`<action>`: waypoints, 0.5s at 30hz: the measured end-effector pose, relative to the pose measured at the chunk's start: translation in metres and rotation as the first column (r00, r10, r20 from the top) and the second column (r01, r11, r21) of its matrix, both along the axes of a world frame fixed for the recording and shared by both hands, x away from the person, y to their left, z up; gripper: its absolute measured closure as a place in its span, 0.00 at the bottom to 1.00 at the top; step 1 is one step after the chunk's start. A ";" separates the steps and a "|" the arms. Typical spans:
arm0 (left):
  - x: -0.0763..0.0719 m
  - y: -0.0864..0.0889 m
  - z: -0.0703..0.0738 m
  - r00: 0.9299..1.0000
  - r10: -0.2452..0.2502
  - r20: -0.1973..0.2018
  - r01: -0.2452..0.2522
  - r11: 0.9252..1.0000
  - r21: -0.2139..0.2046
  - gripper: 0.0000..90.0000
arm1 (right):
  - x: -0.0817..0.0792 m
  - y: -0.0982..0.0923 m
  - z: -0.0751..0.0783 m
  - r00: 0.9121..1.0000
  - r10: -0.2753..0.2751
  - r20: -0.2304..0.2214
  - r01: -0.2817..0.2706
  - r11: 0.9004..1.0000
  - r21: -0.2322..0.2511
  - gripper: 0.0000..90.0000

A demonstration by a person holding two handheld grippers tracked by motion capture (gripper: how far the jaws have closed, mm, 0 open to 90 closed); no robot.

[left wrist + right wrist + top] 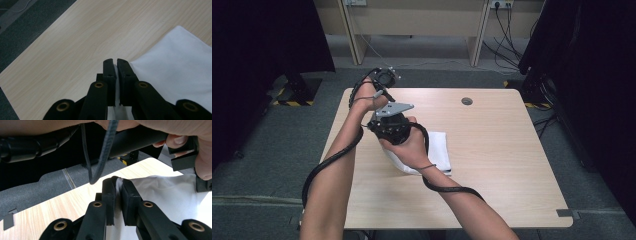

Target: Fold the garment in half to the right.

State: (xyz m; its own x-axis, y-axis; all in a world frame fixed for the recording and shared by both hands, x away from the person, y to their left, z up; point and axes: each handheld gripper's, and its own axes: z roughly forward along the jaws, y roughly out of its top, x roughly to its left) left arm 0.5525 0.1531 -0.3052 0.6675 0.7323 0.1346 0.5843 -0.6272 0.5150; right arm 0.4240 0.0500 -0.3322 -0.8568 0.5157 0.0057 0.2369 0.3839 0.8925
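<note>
White cloth (175, 72) pinched at one edge by both grippers.
Left gripper (115, 62) fingers are clamped on a cloth fold; right gripper (117, 182) fingers likewise grip its bunched edge, the rest spreading beyond them on the table (492, 150). No readable writing anywhere.

The cloth (438, 150) sits on the table (502, 150), left of middle — both grippers right over its left edge, left gripper (382, 80) behind the right gripper (392, 127).
</note>
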 end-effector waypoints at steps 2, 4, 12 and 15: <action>0.000 -0.002 -0.002 1.000 -0.001 -0.003 0.001 1.000 -0.002 0.95 | 0.000 0.000 -0.002 1.000 0.001 -0.001 -0.001 1.000 -0.003 0.92; 0.000 -0.002 -0.002 1.000 -0.001 -0.003 0.001 1.000 -0.002 0.95 | -0.001 -0.001 -0.004 1.000 -0.003 -0.003 0.003 1.000 -0.001 0.92; 0.000 -0.011 -0.007 1.000 -0.013 -0.012 0.013 1.000 -0.010 0.95 | -0.001 -0.013 -0.008 1.000 -0.021 -0.009 0.022 1.000 0.009 0.92; 0.000 -0.018 -0.010 1.000 -0.022 -0.016 0.022 1.000 -0.011 0.95 | -0.002 -0.017 -0.009 1.000 -0.027 -0.010 0.027 1.000 0.011 0.92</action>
